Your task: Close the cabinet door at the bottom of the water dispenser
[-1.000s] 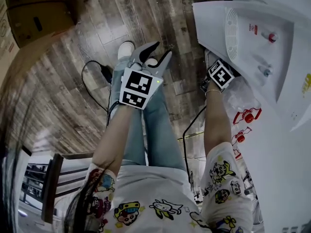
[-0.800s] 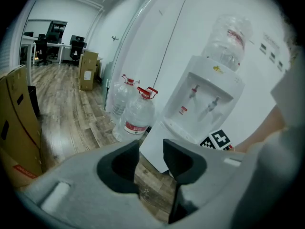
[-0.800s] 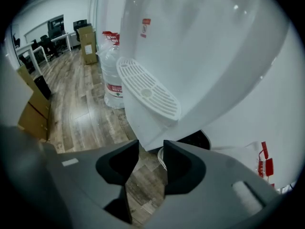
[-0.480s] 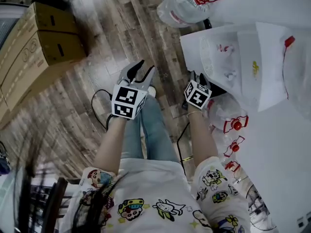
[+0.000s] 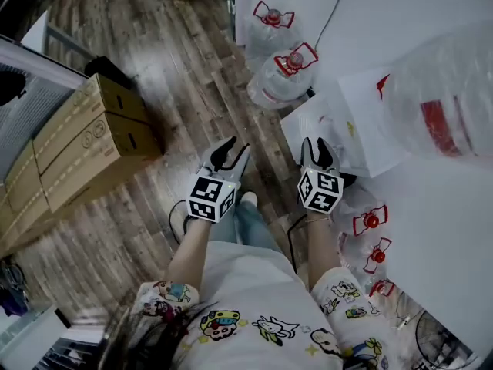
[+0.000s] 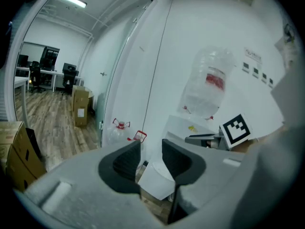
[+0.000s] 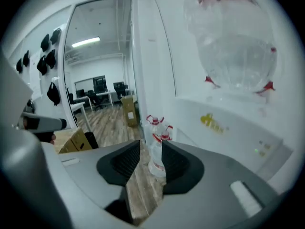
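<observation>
Cardboard boxes (image 5: 85,141) sit off to the left on the wood floor (image 5: 162,60). The left gripper (image 5: 235,151) is held up in the air, jaws apart with nothing in them, though they've just been closing a bit. The right gripper (image 5: 316,146) is right beside it, also released and empty, with a narrower gap. The water dispenser (image 5: 358,133) stands just right of that one, and its bottom cabinet door is hidden from up here.

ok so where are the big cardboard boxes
In the head view the cardboard boxes sit on the wood floor at the left, left of the left gripper, across the floor from the water dispenser.
</observation>
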